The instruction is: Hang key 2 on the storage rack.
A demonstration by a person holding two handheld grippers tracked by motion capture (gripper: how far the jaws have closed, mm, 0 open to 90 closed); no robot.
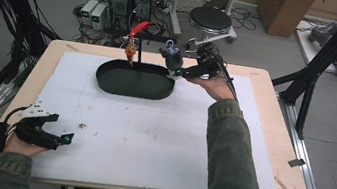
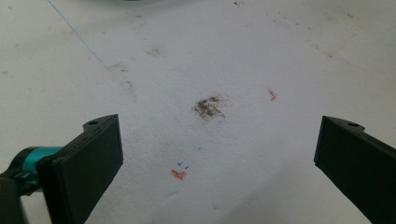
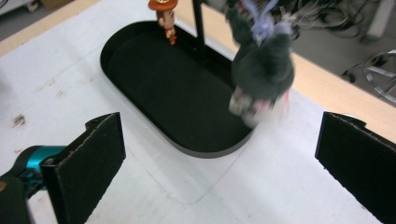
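Jaws wide apart on both: right gripper (image 1: 178, 74) and left gripper (image 1: 68, 139) hold nothing. Grey plush toy (image 3: 262, 70) is blurred at the black tray's (image 3: 140, 44) 3 o'clock rim, apparently mid-air. Likely light, soft, compressible; pinch the round body, not the ears.

The high view looks forward and down over the whole table (image 1: 258, 153). Each gripper view looks close along its jaws; the right shares the tray (image 3: 154, 74) with it.
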